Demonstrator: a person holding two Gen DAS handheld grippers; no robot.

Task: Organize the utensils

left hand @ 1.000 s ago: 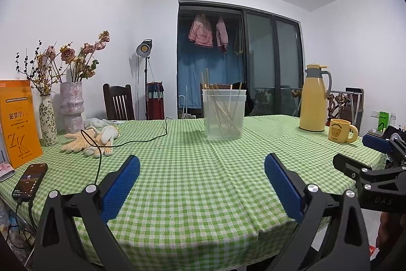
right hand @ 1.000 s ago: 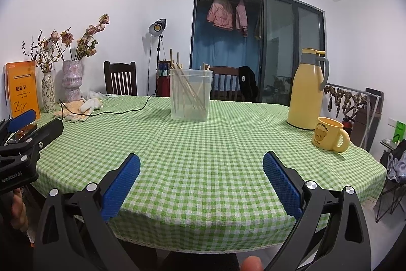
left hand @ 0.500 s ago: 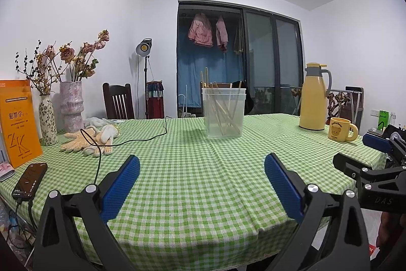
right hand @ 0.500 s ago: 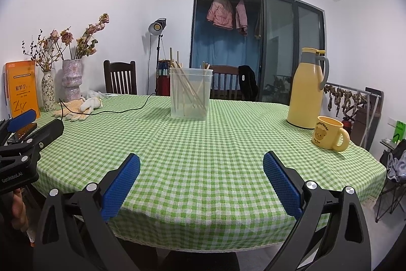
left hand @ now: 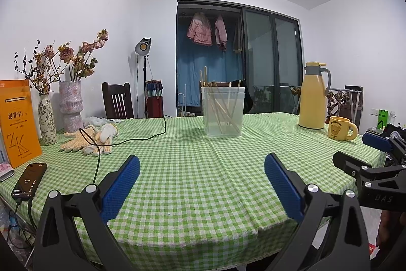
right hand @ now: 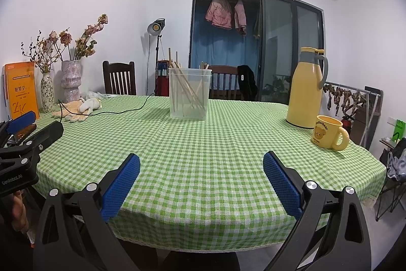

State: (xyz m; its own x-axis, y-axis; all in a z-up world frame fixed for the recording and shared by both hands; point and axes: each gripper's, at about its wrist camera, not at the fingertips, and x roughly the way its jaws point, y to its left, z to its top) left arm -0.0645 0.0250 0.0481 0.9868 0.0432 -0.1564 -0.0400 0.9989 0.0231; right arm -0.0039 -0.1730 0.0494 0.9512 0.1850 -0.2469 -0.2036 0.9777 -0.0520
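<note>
Chopsticks [left hand: 223,109] in the tub [left hand: 222,112] look light, stiff, slippery, so I'd pinch their tops; both grippers [left hand: 201,170] [right hand: 201,169] gape wide, empty.

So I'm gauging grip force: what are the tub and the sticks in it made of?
The tub looks like thin translucent plastic with a frosted finish: the sticks show hazily through its wall. The sticks look like pale, matte bamboo or wood, probably chopsticks; which one can't be told from here.
</note>
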